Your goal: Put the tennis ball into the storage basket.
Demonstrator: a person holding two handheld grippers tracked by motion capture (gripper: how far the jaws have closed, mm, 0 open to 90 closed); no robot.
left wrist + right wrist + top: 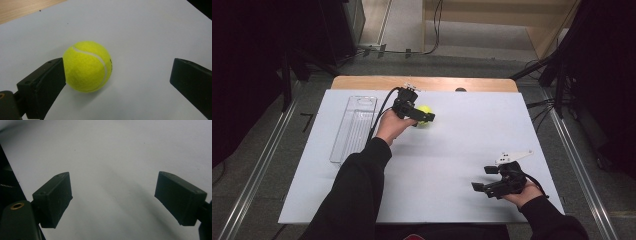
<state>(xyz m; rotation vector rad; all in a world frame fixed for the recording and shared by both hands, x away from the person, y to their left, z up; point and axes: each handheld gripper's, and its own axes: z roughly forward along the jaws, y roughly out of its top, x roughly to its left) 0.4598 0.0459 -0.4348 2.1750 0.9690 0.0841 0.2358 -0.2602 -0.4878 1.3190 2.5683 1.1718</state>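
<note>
Nearest the high camera, the right gripper (493, 181) was held low over the near right part of the white table sheet (462, 150), its black jaws spread wide and empty; the right gripper view confirmed nothing but bare sheet between them.

Farther out, the left gripper (424, 118) reached across the far centre of the sheet to the yellow felt tennis ball (425, 111). In the left gripper view, the jaws stood wide apart. One jaw was touching, or very nearly touching, the tennis ball (86, 66), while the opposite jaw stood well clear of it. The ball rested on the sheet, off-centre in the opening.

To the left of that hand, a clear rectangular plastic tray (353, 127) lay lengthwise on the sheet, apart from the ball.

Judged step in hand: grasping the ball. Recommended procedure:
1. Shift the left gripper sideways until the ball sits midway between the jaws; closing off-centre would likely push the ball and let it roll.
2. Keep the jaws level with the ball's widest part.
3. Close slowly; felt compresses, so stop once the hold is firm.
</note>
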